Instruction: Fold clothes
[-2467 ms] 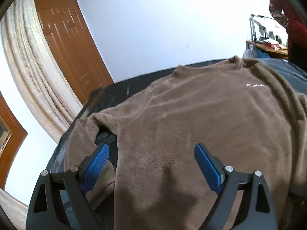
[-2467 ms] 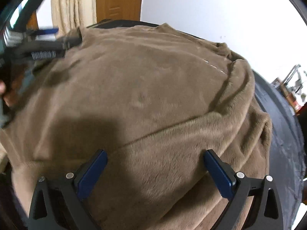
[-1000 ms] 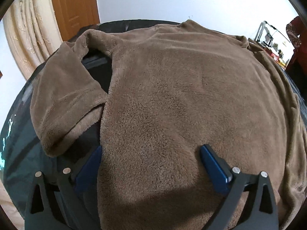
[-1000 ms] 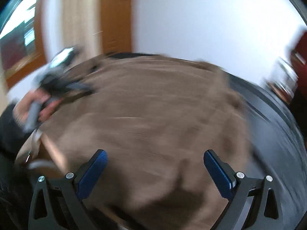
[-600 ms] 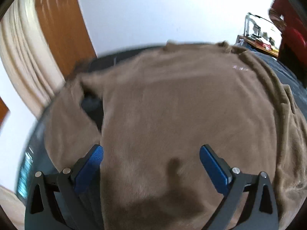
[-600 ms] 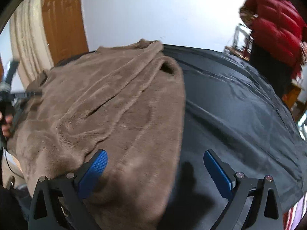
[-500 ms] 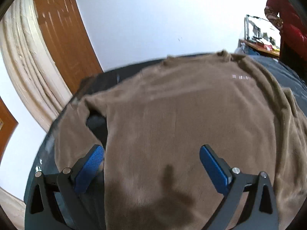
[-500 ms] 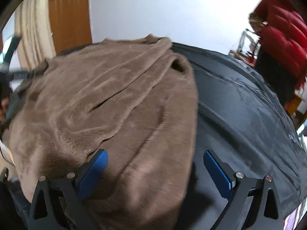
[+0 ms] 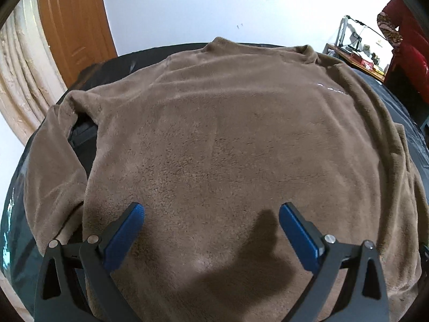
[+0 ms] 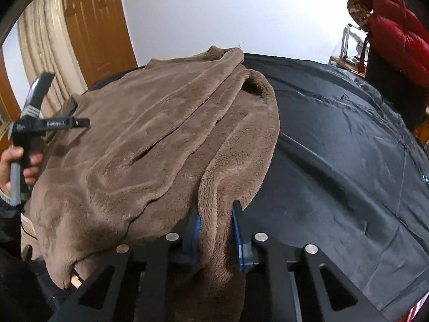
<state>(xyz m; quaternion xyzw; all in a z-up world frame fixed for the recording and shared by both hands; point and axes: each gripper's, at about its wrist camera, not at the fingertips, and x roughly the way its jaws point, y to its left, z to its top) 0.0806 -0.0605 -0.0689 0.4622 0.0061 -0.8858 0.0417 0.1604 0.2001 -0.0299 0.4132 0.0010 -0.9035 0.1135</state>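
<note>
Your right gripper [image 10: 215,230] pinches the brown fleece sweater's [image 9: 241,147] right sleeve [image 10: 241,139] while your left gripper [image 9: 211,222] hovers wide open above the hem, the body spread flat and unfolded on the black-covered surface [image 10: 348,139], near a white wall [image 9: 214,5] and wooden door [image 9: 75,26].

The left gripper [image 9: 209,212] has 2 black skeletal fingers with triangular cut-outs, blue ribbed pads [image 9: 122,237] and silver screw heads. The right gripper [image 10: 215,224] shows the same black frame, 4 silver screws and blue pads [image 10: 237,238].
</note>
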